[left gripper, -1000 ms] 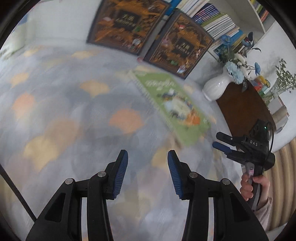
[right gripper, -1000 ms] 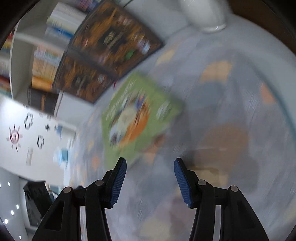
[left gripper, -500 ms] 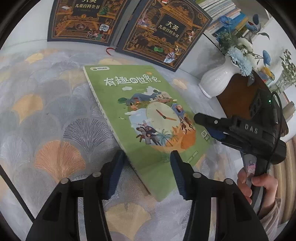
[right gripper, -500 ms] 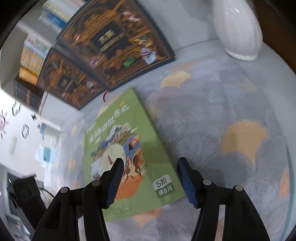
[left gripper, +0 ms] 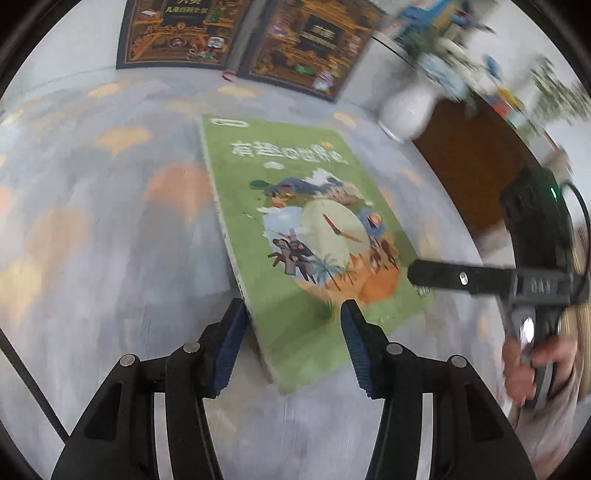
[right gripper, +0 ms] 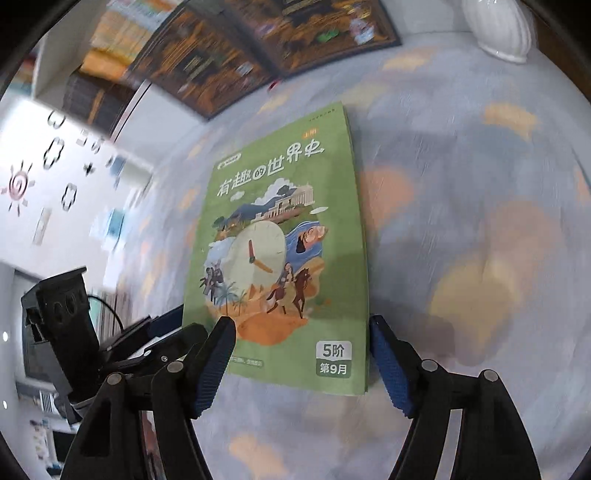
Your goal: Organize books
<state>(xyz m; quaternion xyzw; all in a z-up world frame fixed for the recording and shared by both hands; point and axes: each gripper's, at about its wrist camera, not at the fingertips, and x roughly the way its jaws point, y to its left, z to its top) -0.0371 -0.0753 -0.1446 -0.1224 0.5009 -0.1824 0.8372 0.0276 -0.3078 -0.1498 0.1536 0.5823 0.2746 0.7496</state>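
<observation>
The green picture book (left gripper: pixel 295 229) lies flat, cover up, on a bench spread with a grey cloth (left gripper: pixel 110 221) patterned in orange and yellow fans, about mid-bench and reaching toward the near edge. At its near left corner the left gripper (left gripper: pixel 291 325) hovers with its blue-padded fingers (left gripper: pixel 231 343) released; the jaws have just been opening, one pad just beside the spine edge, the other over the cover, neither pressing. At the near right corner the right gripper (right gripper: pixel 303 354) straddles the book's lower edge, its fingers (right gripper: pixel 388 365) spread wider than the cover and clear of it, the jaws likewise just opening. A person's hand (left gripper: pixel 524 354) grips its handle. Along the far edge two dark, gold-ornamented books (left gripper: pixel 236 33) lean upright against a bookshelf (right gripper: pixel 110 48). A white ribbed vase (left gripper: pixel 406 110) of flowers stands toward the far right corner.
</observation>
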